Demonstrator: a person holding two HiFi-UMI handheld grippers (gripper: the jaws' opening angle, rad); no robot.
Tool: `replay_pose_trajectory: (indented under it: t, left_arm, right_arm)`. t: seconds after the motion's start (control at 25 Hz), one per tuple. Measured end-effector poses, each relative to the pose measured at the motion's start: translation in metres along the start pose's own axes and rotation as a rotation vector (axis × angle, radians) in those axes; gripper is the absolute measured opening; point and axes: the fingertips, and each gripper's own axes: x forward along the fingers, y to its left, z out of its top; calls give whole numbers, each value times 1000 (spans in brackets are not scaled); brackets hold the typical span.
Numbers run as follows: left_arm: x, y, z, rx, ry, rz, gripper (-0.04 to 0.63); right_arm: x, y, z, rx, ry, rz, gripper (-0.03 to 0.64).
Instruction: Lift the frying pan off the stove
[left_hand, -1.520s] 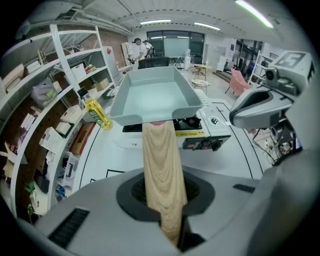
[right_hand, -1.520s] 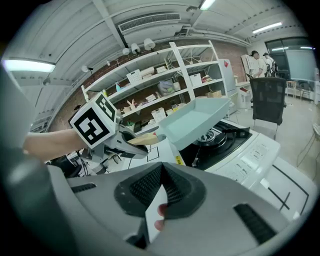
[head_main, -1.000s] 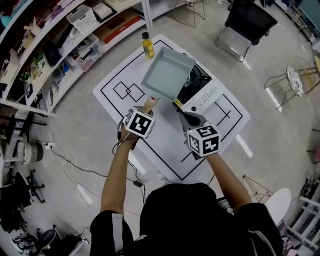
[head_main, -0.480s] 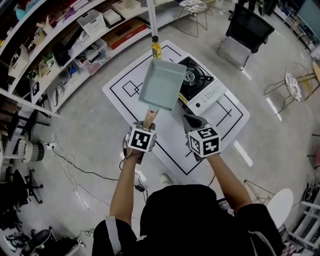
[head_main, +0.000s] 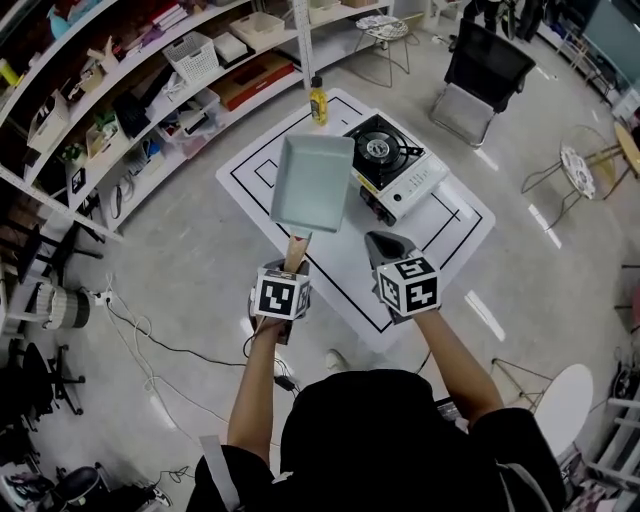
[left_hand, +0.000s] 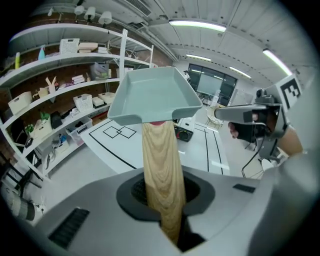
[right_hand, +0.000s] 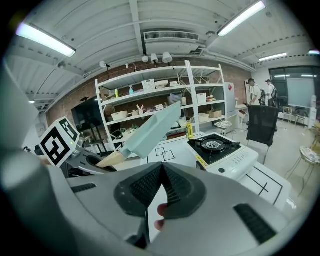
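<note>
The pale green square frying pan (head_main: 311, 182) hangs in the air above the white table (head_main: 450, 225), to the left of the stove (head_main: 395, 165) and apart from it. Its wooden handle (head_main: 297, 250) runs back into my left gripper (head_main: 293, 265), which is shut on it. In the left gripper view the handle (left_hand: 161, 170) sits gripped between the jaws and the pan (left_hand: 155, 95) tilts up ahead. My right gripper (head_main: 385, 243) hovers to the right of the pan, shut and holding nothing. The right gripper view shows the pan (right_hand: 152, 131) at the left and the stove's bare burner (right_hand: 214, 144).
A yellow bottle (head_main: 319, 100) stands at the table's far edge behind the pan. Black line markings cross the table top. Shelves (head_main: 150, 90) with boxes run along the left. A black chair (head_main: 485, 60) stands beyond the table, and cables (head_main: 150, 340) lie on the floor.
The pan has come away from over the stove's left edge, moving left and up with my left gripper. The right gripper has kept its place beside it.
</note>
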Motion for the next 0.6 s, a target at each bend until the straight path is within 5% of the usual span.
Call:
replay_pose_trajectory:
  t: [0.6]
  left_arm:
    - [-91, -1, -57, -41, -107, 52, 55]
  right_arm:
    - [-51, 64, -17, -45, -42, -48, 2]
